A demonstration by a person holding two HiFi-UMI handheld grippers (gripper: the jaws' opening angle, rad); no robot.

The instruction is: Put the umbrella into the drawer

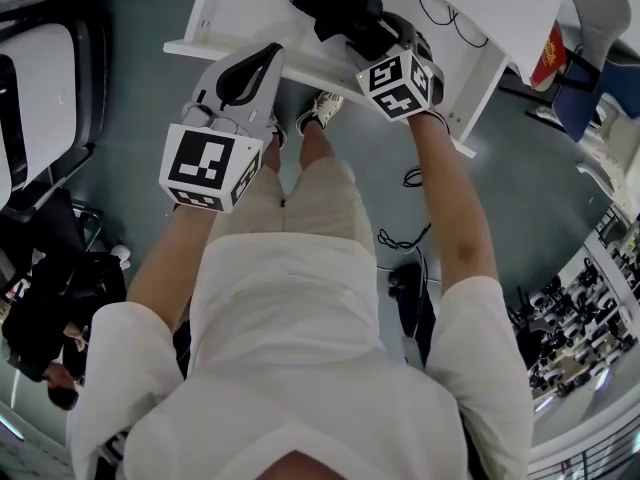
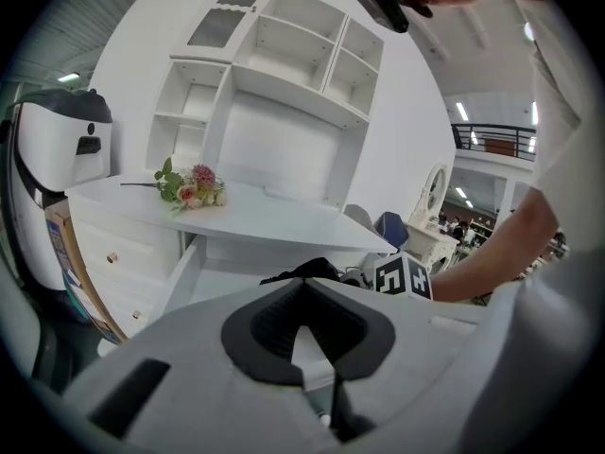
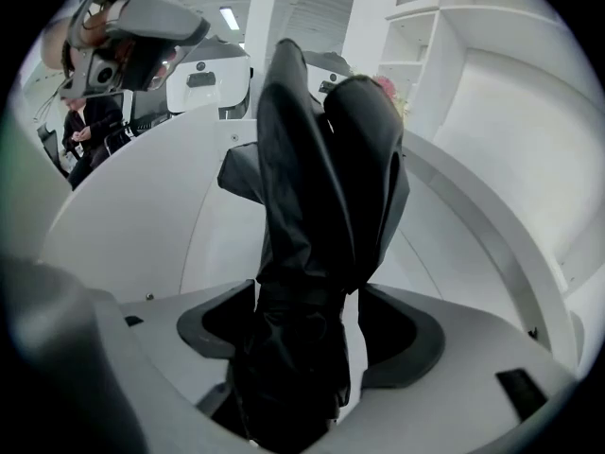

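The person is holding the right gripper over the white open drawer, with its jaws standing wide apart around the black folded fabric umbrella. The umbrella is running between the two pads. One pad is lying against the fabric, while a thin strip of white is showing between the fabric and the other pad, so the jaws are not clamping it. The umbrella is lying inside the drawer, reaching toward the drawer's back. The left gripper is hovering at the drawer's front edge, its jaws closed together with nothing between them. A small bouquet of pink flowers is lying on the white desk top above the drawer.
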